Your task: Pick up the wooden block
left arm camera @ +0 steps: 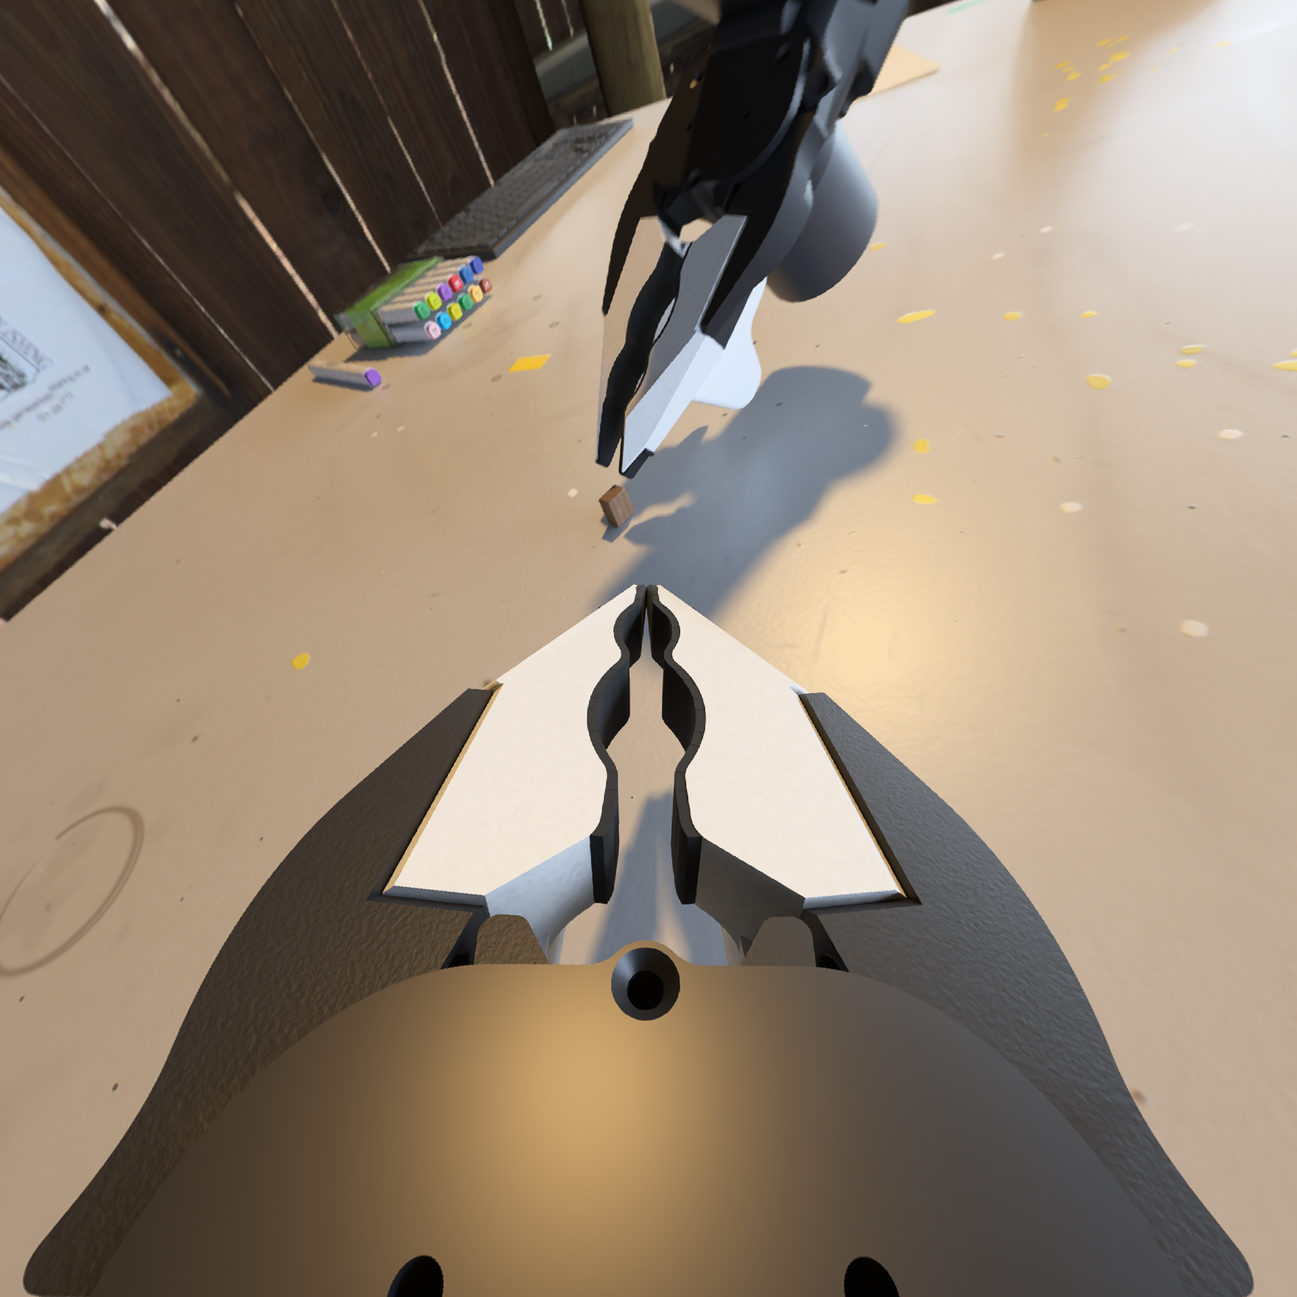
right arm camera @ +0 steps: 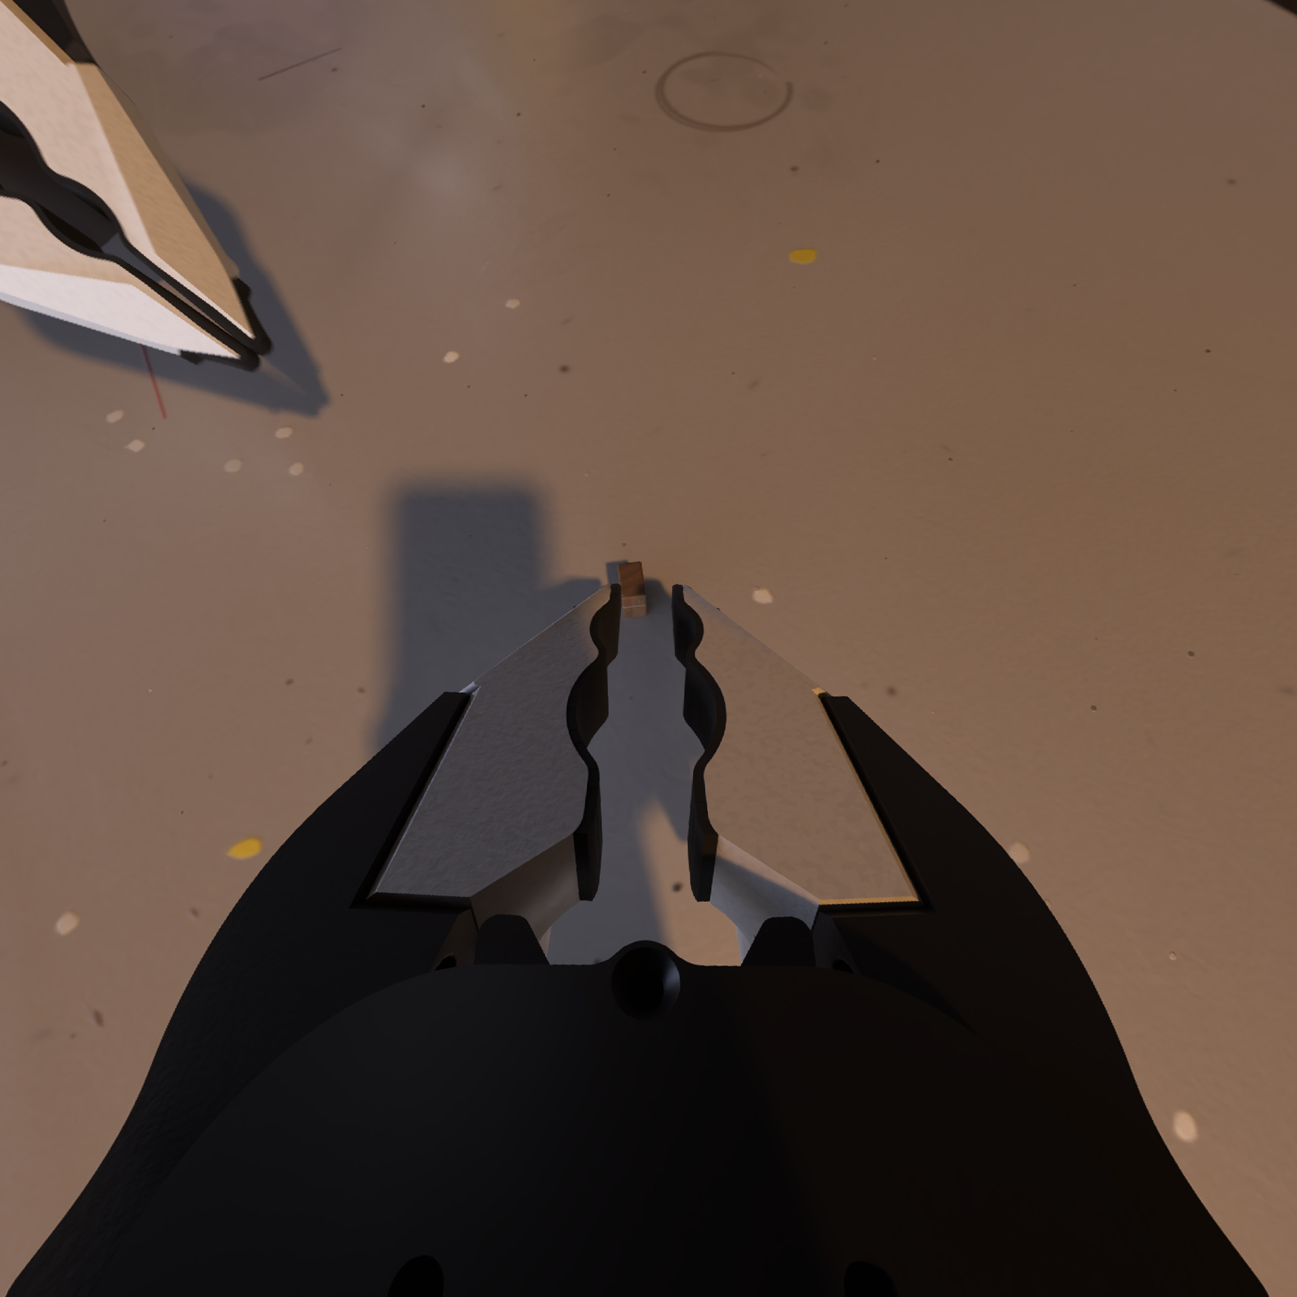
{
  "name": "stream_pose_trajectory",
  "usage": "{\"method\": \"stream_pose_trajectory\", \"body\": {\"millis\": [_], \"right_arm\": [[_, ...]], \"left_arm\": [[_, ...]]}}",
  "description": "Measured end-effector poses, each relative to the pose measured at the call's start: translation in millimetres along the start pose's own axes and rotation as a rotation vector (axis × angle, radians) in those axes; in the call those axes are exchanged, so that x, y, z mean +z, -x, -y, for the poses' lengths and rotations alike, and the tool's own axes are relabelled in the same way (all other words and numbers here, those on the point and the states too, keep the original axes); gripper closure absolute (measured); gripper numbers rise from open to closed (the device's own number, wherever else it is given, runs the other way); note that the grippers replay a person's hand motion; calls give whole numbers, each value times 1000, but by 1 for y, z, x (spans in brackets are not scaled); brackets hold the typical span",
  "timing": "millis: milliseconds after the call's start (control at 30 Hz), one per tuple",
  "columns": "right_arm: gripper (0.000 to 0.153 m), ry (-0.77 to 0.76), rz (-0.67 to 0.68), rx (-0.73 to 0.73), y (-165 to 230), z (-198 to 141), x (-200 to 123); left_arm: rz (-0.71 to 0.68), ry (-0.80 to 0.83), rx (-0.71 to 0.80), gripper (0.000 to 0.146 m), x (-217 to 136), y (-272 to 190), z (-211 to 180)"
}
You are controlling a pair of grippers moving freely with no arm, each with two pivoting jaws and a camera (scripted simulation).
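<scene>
Tan tabletop (left arm camera: 982, 632) (yellow-flecked) meets dark wooden wall (left arm camera: 281, 175).

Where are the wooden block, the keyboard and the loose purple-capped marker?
wooden block (left arm camera: 616, 505): left wrist view, its front face.
keyboard (left arm camera: 533, 188): left wrist view, middle of its keys.
purple-capped marker (left arm camera: 345, 375): left wrist view, its grey barrel.

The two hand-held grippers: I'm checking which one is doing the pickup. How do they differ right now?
The left hand-held gripper is shut and empty; the right hand-held gripper is open. The left sits back from the wooden block; the right points down with the block near its tips, ungrasped. Both share the same two-finger design.
</scene>
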State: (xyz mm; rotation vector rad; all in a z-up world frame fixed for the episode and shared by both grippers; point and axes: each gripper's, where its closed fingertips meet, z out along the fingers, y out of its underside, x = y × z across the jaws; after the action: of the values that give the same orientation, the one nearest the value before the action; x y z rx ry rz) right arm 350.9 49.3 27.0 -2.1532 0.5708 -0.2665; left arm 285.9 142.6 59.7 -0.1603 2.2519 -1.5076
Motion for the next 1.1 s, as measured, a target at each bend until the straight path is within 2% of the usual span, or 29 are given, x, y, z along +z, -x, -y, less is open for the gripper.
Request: {"method": "stream_pose_trajectory", "body": {"millis": [267,433,500,567,733,1100], "right_arm": [[139,-20,-20,-18,3,-3,-10],[139,-17,-16,-8,3,-7,-15],[139,-17,-6,-12,5,-6,-13],[139,-11,2,-27,6,-4,-9],[139,28,-14,-47,-1,3,5],[136,29,25,-83,-18,46,44]], "left_arm": [[48,54,-91,146,4,9,-6],[21,80,-192,146,4,5,-8],[17,90,-218,141,5,3,-9],[12,98,-225,136,6,0,-11],[4,100,-229,135,5,-8,-15],[-40,103,-235,135,1,-24,-27]]}}
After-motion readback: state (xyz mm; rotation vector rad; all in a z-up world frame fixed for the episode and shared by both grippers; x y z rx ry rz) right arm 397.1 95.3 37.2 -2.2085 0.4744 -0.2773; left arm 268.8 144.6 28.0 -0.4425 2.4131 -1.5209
